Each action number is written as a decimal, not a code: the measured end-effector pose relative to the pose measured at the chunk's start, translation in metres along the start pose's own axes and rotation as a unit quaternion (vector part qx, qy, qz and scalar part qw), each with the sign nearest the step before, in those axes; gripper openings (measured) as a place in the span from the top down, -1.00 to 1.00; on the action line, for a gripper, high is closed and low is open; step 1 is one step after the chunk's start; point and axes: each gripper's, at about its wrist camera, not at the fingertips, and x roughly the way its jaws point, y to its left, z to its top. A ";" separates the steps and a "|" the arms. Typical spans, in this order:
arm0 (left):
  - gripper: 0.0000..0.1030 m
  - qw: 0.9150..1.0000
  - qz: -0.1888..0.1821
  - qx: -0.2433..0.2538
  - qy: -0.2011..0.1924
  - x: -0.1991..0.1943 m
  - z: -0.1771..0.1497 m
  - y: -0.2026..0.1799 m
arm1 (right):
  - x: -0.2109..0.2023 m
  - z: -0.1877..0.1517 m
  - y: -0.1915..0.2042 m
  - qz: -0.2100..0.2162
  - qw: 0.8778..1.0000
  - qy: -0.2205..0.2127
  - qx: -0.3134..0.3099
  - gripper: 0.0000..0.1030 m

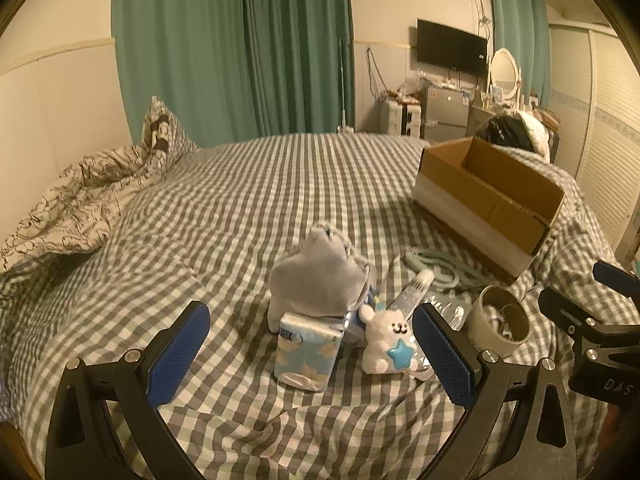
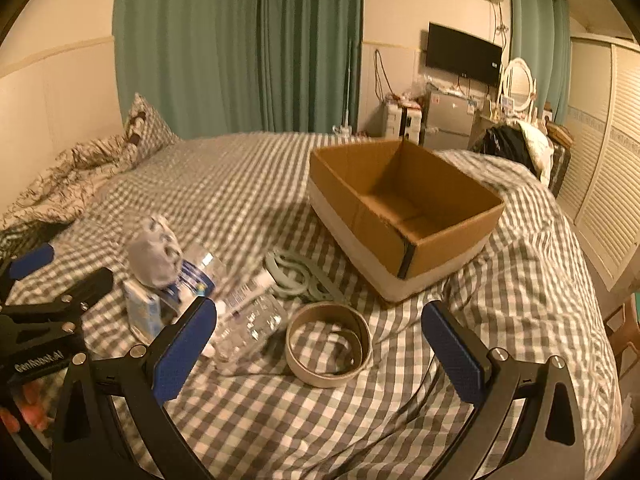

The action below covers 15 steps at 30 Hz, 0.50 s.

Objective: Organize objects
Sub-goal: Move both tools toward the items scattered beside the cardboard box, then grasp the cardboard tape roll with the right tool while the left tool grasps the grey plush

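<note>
On the checked bed lie a blue tissue pack (image 1: 307, 354), a grey rolled sock (image 1: 318, 276) on top of it, a white bear toy with a blue star (image 1: 387, 344), a tube (image 1: 412, 292), a plastic bottle (image 2: 248, 320), a green cable (image 2: 298, 276) and a tape roll (image 2: 329, 344). An open cardboard box (image 2: 404, 208) stands further right. My left gripper (image 1: 310, 352) is open, its pads either side of the tissue pack and bear. My right gripper (image 2: 318, 344) is open around the tape roll, just above the bed.
A crumpled quilt (image 1: 76, 204) and pillow (image 1: 162, 130) lie at the bed's far left. Green curtains (image 1: 240, 48) hang behind. A TV (image 1: 452, 46), fridge (image 1: 446, 110) and mirror stand at the far right. Louvred wardrobe doors (image 2: 600, 152) line the right wall.
</note>
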 end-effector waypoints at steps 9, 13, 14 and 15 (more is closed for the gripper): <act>-1.00 0.999 -0.010 0.000 0.050 0.044 -0.011 -0.001 | 0.059 -0.019 -0.003 0.001 0.997 0.083 -0.003 -1.00; -1.00 0.998 -0.013 -0.003 0.060 0.058 -0.010 -0.001 | 0.083 -0.024 -0.002 -0.006 0.994 0.113 -0.008 -0.99; -1.00 0.998 -0.014 -0.006 0.062 0.063 -0.007 -0.001 | 0.089 -0.024 -0.003 -0.006 0.993 0.120 -0.005 -0.99; -1.00 0.998 -0.016 -0.009 0.063 0.066 -0.004 0.000 | 0.094 -0.024 -0.004 -0.007 0.992 0.129 0.000 -1.00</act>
